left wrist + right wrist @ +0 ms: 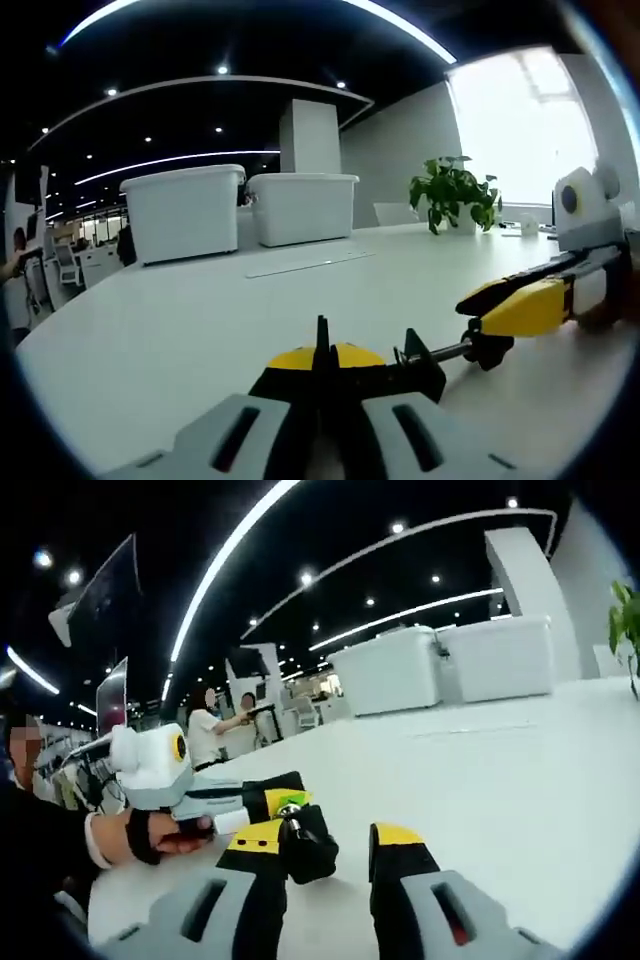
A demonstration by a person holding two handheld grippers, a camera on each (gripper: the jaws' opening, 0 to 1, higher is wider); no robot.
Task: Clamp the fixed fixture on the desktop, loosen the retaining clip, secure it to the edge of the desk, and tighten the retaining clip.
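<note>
Left gripper (322, 400) jaws closed on yellow-black clamp fixture (345, 368), steadying it on white desk (180, 320). Right gripper (330, 865) jaws apart around black screw knob (305, 845), likely positioned to loosen retaining clip. Storage bins (185, 210) well behind.

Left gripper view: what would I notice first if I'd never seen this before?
Probably the black and yellow clamp low in the middle, lying on the white table with the left gripper shut on it. From the right, the right gripper reaches for the knob at the end of the clamp's screw. Farther back stand two white bins and a green plant.
</note>
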